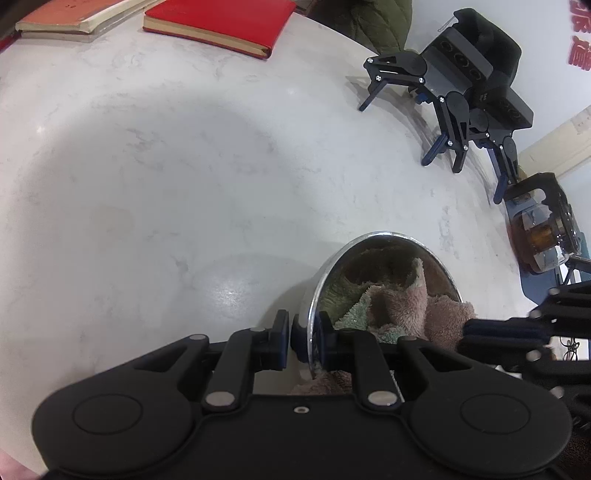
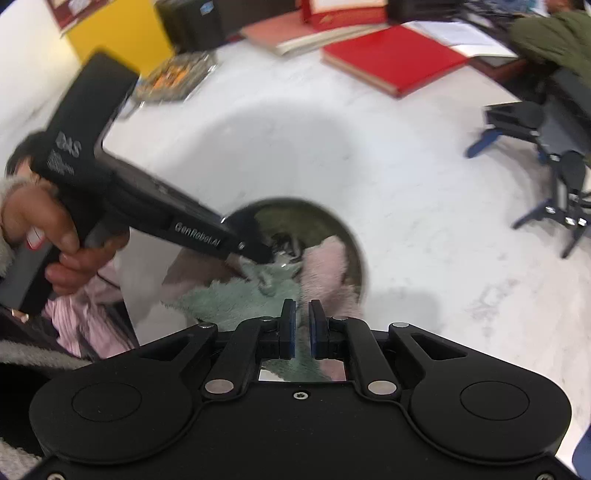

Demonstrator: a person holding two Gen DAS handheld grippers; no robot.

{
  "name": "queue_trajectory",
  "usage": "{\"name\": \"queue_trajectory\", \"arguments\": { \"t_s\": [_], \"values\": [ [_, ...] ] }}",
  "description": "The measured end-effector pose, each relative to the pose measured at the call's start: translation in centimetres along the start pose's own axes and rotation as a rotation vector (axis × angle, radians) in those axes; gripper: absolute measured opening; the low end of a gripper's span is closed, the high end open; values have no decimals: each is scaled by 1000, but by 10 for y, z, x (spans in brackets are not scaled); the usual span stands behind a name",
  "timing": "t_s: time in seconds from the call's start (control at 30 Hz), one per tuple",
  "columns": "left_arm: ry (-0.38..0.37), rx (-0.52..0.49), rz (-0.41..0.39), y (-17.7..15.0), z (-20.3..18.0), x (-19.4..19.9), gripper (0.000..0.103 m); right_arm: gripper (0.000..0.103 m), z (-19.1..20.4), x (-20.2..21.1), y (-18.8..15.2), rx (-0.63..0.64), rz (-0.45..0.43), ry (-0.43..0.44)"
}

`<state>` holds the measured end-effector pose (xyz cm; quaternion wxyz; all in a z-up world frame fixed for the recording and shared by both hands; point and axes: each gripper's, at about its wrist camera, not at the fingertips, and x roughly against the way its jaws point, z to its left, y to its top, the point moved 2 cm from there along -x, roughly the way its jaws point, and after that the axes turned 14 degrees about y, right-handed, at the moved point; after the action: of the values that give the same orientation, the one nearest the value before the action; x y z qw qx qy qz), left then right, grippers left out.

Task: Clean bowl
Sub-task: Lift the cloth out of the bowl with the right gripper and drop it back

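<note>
A shiny steel bowl [image 1: 373,240] stands tilted on the white marble table, and a fluffy green and pink cloth [image 1: 391,306] spills out of it. My left gripper [image 1: 304,332] is shut on the bowl's near rim, one pad outside and one inside. In the right wrist view the bowl [image 2: 354,240] lies just ahead, and the left gripper [image 2: 255,251], held by a hand [image 2: 55,236], grips its left rim. My right gripper [image 2: 303,325] is shut on the cloth [image 2: 229,299] at the bowl's near edge. In the left wrist view the right gripper [image 1: 467,334] meets the pink end of the cloth.
A red book [image 1: 221,22] and other books [image 1: 74,18] lie at the table's far side. Spare black grippers [image 1: 461,85] and a glass pot of amber liquid [image 1: 543,229] stand to the right. A snack tray [image 2: 177,74] sits far left.
</note>
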<state>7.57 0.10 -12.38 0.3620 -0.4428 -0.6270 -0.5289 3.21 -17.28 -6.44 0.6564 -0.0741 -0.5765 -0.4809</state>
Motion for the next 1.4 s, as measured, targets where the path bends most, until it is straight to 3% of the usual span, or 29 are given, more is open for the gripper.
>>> {"name": "queue_trajectory", "arguments": {
  "t_s": [0.07, 0.13, 0.23, 0.4, 0.53, 0.63, 0.87, 1.27, 1.3, 1.4],
  "values": [
    [1, -5, -2, 0, -1, 0, 15, 11, -3, 3, 3, -10, -33, -22],
    [4, -11, -4, 0, -1, 0, 16, 31, -5, -4, 9, -13, -42, -29],
    [10, -18, -8, 0, -2, 0, 18, 37, -2, -17, 13, 0, -33, -42],
    [7, -19, -11, 0, -1, 0, 18, 36, -13, -48, 26, -4, 6, -81],
    [8, -19, -12, 0, -2, -1, 19, 11, -19, -60, 26, 3, 12, -106],
    [6, -28, -16, 0, -3, -1, 19, 8, -20, -39, 22, -31, -52, -77],
    [-4, -37, -14, 2, -3, -3, 18, 8, -2, 36, 8, -62, -215, -46],
    [7, -62, -17, 1, -5, 0, 18, 8, -32, 49, 10, -61, -261, -183],
    [9, -65, -17, 1, -5, 0, 18, 14, -36, 47, 9, -62, -257, -191],
    [13, -71, -17, 1, -6, 0, 18, 56, -48, 37, 4, -85, -238, -249]
  ]
}}
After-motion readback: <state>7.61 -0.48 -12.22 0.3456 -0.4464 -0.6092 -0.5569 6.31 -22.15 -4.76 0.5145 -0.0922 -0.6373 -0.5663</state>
